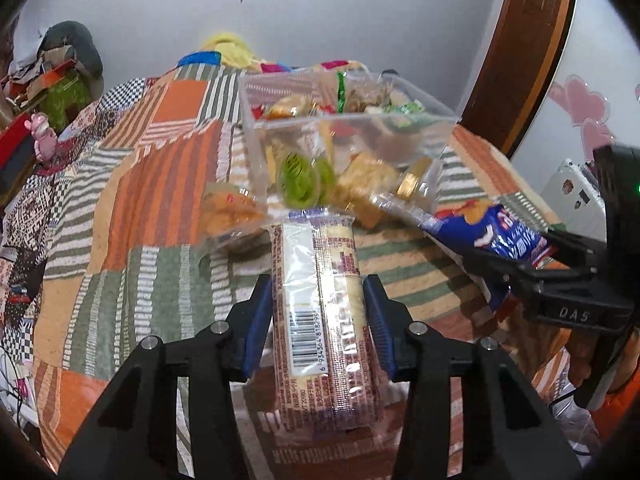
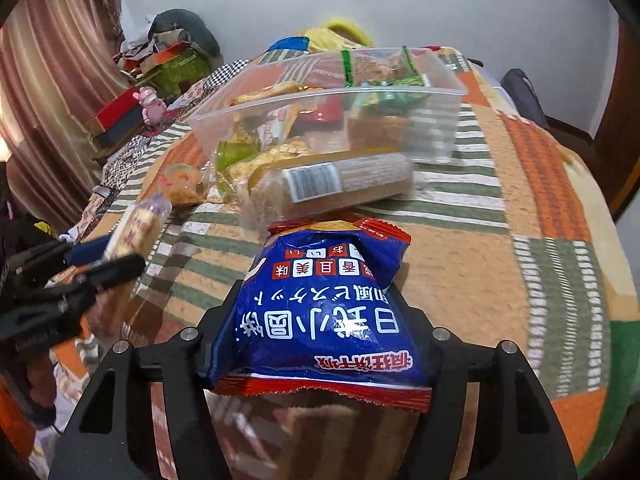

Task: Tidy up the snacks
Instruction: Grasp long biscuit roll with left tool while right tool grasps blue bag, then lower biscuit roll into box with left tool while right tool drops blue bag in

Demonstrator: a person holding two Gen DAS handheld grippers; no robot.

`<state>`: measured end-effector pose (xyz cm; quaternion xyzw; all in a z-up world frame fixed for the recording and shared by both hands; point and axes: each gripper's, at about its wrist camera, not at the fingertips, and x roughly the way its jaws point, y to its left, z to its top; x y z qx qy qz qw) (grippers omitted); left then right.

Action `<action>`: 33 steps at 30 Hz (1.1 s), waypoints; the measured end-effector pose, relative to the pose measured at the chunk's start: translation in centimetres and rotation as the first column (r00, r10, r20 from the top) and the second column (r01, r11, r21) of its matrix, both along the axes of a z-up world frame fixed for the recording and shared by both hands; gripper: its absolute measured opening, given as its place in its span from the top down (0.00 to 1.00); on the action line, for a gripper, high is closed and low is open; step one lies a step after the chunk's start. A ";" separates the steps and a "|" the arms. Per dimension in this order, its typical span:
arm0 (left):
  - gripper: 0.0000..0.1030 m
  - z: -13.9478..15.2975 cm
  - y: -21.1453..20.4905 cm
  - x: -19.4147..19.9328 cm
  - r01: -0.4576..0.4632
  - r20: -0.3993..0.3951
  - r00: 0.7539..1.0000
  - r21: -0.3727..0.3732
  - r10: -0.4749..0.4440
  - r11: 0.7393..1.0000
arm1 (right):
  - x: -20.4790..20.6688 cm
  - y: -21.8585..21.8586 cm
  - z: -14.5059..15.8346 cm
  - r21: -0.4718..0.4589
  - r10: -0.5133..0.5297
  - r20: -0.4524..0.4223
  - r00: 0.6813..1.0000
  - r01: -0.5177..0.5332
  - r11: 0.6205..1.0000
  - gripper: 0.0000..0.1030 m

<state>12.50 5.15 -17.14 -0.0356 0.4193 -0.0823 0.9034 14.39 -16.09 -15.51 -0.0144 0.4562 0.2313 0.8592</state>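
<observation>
A patchwork blanket (image 1: 152, 200) covers the whole surface, and on its far side stands the clear plastic bin (image 1: 420, 100), already part filled with snacks. Just near of the bin lies a long barcoded cake pack (image 2: 320, 184), with a small clear-wrapped snack (image 1: 230, 212) to its left. The right gripper (image 2: 316, 320) clamps a blue biscuit bag (image 2: 320, 320); the left gripper (image 1: 318, 320) pinches a long wafer pack (image 1: 320, 300) across its width. Both should be carried over the bin's near rim, high enough to clear it, and let go one at a time so neither pack catches the wall
</observation>
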 end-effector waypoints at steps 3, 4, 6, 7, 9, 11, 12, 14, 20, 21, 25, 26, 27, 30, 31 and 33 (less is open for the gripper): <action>0.56 1.2 -0.5 0.3 0.003 0.027 1.000 0.000 -0.003 1.000 | -0.1 -1.0 0.9 0.013 -0.005 0.011 1.000 0.004 1.000 0.40; 0.56 1.7 -0.7 0.5 0.005 0.039 0.999 0.003 -0.005 1.000 | -0.1 -1.0 1.2 0.012 -0.006 0.020 1.000 0.005 1.000 0.40; 0.57 2.5 -1.0 0.8 0.008 0.057 0.998 0.002 -0.008 1.000 | 0.0 -1.5 2.2 0.012 -0.011 0.049 0.999 0.010 1.000 0.40; 0.57 2.8 -1.2 1.0 0.008 0.066 0.998 0.001 -0.008 1.000 | 0.1 -1.7 2.6 0.017 -0.016 0.063 0.998 0.015 1.000 0.40; 0.57 3.6 -1.4 1.7 0.007 0.083 0.997 -0.001 -0.007 1.000 | 0.5 -1.9 3.7 0.026 -0.024 0.096 0.995 0.022 0.999 0.40; 0.57 4.3 -1.7 2.3 0.004 0.096 0.995 -0.005 -0.003 1.000 | 1.0 -1.9 4.5 0.037 -0.029 0.120 0.992 0.025 0.999 0.40; 0.57 4.7 -1.8 2.7 0.002 0.103 0.995 -0.007 -0.001 1.000 | 1.2 -1.8 4.8 0.041 -0.030 0.131 0.991 0.025 0.999 0.40; 0.57 5.4 -1.9 3.6 0.001 0.119 0.993 -0.016 0.001 1.000 | 1.7 -1.5 5.4 0.046 -0.036 0.159 0.987 0.029 0.999 0.40; 0.57 7.1 -2.6 6.6 -0.002 0.166 0.986 -0.010 0.003 1.000 | 4.3 0.2 6.4 0.074 -0.041 0.213 0.976 0.026 0.997 0.40; 0.57 7.3 -2.7 7.2 -0.004 0.174 0.985 -0.009 0.005 1.000 | 5.0 0.5 6.4 0.077 -0.044 0.218 0.975 0.028 0.997 0.40; 0.57 7.8 -2.3 9.8 -0.018 0.182 0.983 -0.027 0.023 0.999 | 6.7 1.4 6.4 0.079 -0.049 0.228 0.972 0.031 0.996 0.40; 0.57 7.9 -2.2 10.8 -0.023 0.180 0.983 -0.031 0.028 0.999 | 7.4 1.7 6.3 0.077 -0.049 0.231 0.972 0.032 0.997 0.40; 0.57 7.9 -2.1 11.3 -0.027 0.179 0.983 -0.032 0.032 0.999 | 8.0 2.0 6.4 0.077 -0.050 0.232 0.971 0.032 0.996 0.40; 0.57 7.8 -1.8 13.3 -0.033 0.173 0.984 -0.040 0.039 0.999 | 9.3 2.5 6.3 0.078 -0.052 0.236 0.970 0.034 0.996 0.40; 0.57 7.7 -1.8 13.9 -0.036 0.169 0.985 -0.039 0.042 0.999 | 9.8 2.6 6.3 0.079 -0.052 0.236 0.970 0.035 0.996 0.40; 0.57 7.4 -1.8 15.1 -0.039 0.159 0.986 -0.028 0.043 0.999 | 10.9 3.0 6.1 0.081 -0.053 0.228 0.972 0.035 0.996 0.40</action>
